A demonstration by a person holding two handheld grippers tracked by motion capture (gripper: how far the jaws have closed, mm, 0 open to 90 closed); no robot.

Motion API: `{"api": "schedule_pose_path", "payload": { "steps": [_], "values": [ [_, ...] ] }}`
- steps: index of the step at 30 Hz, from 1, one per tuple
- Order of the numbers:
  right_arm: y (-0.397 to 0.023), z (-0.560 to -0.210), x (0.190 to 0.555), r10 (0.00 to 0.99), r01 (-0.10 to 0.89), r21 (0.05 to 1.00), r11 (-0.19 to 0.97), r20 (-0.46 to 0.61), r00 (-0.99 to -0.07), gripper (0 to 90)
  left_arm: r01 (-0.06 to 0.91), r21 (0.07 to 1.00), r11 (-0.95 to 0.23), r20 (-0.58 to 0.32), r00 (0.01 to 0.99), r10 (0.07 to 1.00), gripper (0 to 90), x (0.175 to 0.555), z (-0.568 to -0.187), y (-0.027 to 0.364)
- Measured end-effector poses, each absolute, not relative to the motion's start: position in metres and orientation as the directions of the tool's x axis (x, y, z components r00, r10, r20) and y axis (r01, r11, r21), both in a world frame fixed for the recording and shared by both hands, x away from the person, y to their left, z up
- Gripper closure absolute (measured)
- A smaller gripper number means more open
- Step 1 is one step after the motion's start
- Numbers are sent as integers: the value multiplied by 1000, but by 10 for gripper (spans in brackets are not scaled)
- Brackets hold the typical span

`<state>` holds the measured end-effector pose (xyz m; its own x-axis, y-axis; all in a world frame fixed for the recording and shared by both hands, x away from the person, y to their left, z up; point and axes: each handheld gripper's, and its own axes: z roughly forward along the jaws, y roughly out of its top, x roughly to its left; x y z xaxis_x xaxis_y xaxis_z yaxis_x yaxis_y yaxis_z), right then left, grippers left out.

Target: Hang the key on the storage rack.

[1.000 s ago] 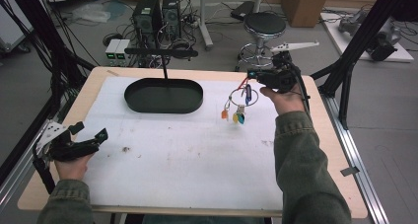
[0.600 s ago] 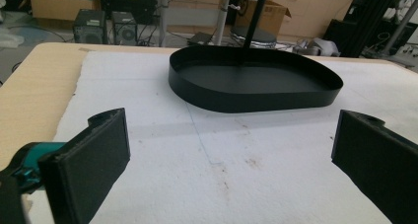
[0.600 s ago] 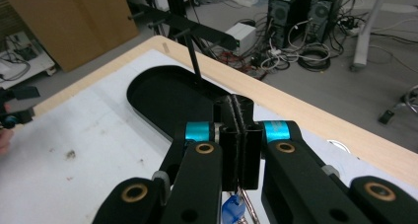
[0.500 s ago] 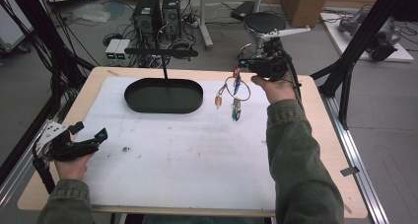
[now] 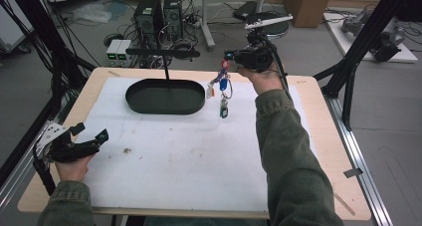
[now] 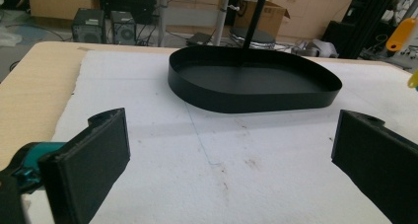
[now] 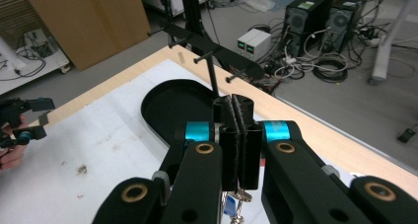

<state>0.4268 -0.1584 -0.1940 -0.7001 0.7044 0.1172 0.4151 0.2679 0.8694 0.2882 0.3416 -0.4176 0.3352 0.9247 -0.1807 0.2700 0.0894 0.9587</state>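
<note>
A bunch of keys point(image 5: 222, 89) with orange, blue and dark tags hangs in the air just right of the black oval tray point(image 5: 165, 109). My right gripper point(image 5: 230, 54) is shut on the bunch's ring, high above the table's far side. In the right gripper view the jaws point(image 7: 238, 110) press together, and the ring point(image 7: 237, 196) dangles below them. My left gripper point(image 5: 91, 132) rests open near the front left corner with nothing in it. Its wide-apart jaws point(image 6: 231, 135) face the tray point(image 6: 256, 98). An orange tag point(image 6: 401, 26) shows at the far right.
A thin post rises from the tray's far side to a black bar with pegs point(image 5: 161, 52), and the bar point(image 7: 207, 41) lies just beyond the right jaws. A white mat point(image 5: 174, 161) covers most of the wooden table. Computers and cables sit on the floor behind.
My right gripper has lifted the key bunch and carried it up and left, towards the peg bar. The left gripper has stayed where it was, open.
</note>
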Motion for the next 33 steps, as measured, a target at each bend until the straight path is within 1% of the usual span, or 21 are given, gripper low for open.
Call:
{"api": "schedule_pose_path", "payload": {
  "steps": [16, 21, 33],
  "values": [
    [-113, -187, 451, 659, 402, 861, 310, 110, -744, 899, 268, 958, 101, -191, 336, 922, 17, 290, -418, 343],
    [-95, -189, 465, 647, 411, 851, 327, 115, -754, 900, 266, 958, 106, -196, 338, 921, 17, 291, -419, 343],
    [-70, -187, 491, 643, 420, 847, 327, 126, -755, 899, 263, 957, 120, -207, 334, 919, 17, 291, -419, 345]
  ]
}}
